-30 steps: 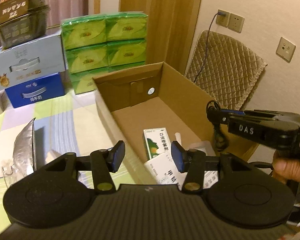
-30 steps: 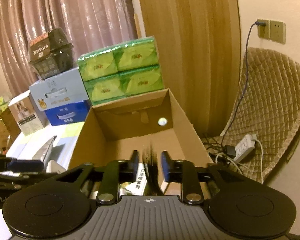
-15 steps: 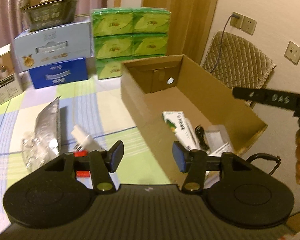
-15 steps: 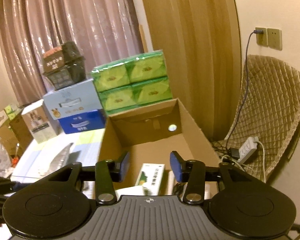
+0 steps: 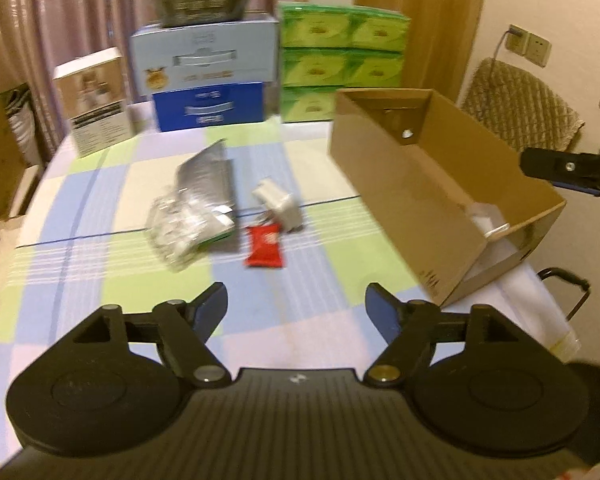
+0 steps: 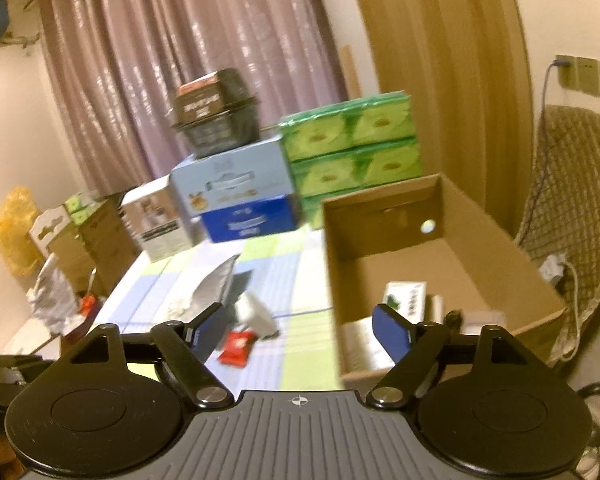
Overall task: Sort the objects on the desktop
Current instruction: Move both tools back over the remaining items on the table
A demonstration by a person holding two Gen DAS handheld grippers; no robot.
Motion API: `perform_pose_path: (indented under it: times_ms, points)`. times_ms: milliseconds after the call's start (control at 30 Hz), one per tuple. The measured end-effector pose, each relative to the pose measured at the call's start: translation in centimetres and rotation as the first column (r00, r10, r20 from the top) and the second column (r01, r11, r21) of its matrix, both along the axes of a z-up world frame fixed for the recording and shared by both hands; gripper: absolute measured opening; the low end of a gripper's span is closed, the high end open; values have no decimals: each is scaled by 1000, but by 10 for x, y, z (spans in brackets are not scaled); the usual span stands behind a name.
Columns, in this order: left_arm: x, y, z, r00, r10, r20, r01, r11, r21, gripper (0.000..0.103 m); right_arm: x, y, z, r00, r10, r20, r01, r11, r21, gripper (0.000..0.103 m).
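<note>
Cardboard box (image 5: 404, 184) stands open on the right side of the checked tablecloth (image 5: 100, 184), at about two o'clock from the left gripper (image 5: 296, 312). Inside it, the right wrist view shows a green-and-white carton (image 6: 406, 300) lying on the floor of the box. On the cloth at eleven to twelve o'clock from the left gripper lie a red sachet (image 5: 265, 247), a white plug adapter (image 5: 276, 204), a silver foil pouch (image 5: 206, 178) and a clear crumpled wrapper (image 5: 176, 232), all close together. Both tools are empty: the left gripper's jaws have just been opening and stand released, and the right gripper (image 6: 300, 326) has likewise just spread wide. Stacked green tissue packs (image 5: 340, 56) and blue boxes (image 5: 208, 80) line the far edge.
</note>
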State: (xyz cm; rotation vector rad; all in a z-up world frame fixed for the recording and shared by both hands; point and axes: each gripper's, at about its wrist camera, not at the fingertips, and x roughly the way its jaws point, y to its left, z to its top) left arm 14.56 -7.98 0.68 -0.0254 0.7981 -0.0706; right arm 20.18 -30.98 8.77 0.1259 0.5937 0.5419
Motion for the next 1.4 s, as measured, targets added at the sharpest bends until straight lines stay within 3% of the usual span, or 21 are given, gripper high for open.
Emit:
perform_pose_path:
  times_ms: [567, 1400]
  points:
    - [-59, 79, -3, 991, 135, 0, -135, 991, -23, 83, -43, 79, -19, 989, 149, -26, -150, 986, -67, 92]
    - [-60, 100, -16, 984, 176, -22, -178, 981, -73, 87, -41, 100, -36, 986, 161, -47, -165, 980, -107, 97]
